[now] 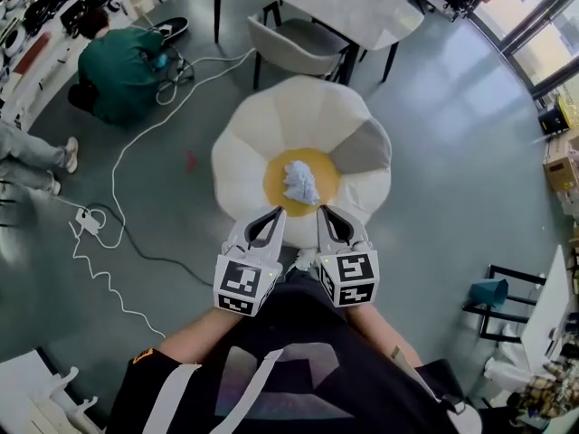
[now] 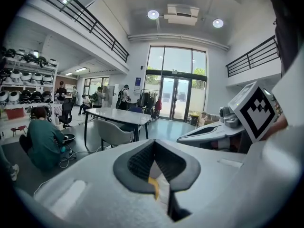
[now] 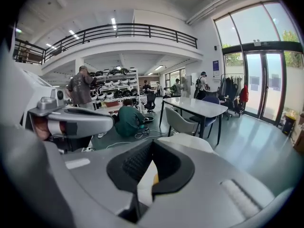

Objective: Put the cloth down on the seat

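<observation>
The cloth (image 1: 300,181) is a small, pale blue-white piece crumpled into a loose heap. It lies on the round yellow centre of the seat (image 1: 271,116), just ahead of both pairs of jaws and between their lines, touching neither. The seat is a low, flower-shaped cushion with cream petals ringing the yellow middle. One petal, ahead and right of the jaws, is grey.

A person in green (image 1: 118,75) crouches by a white cable (image 1: 114,181), near a table (image 1: 336,3) and grey chair (image 1: 289,43).
</observation>
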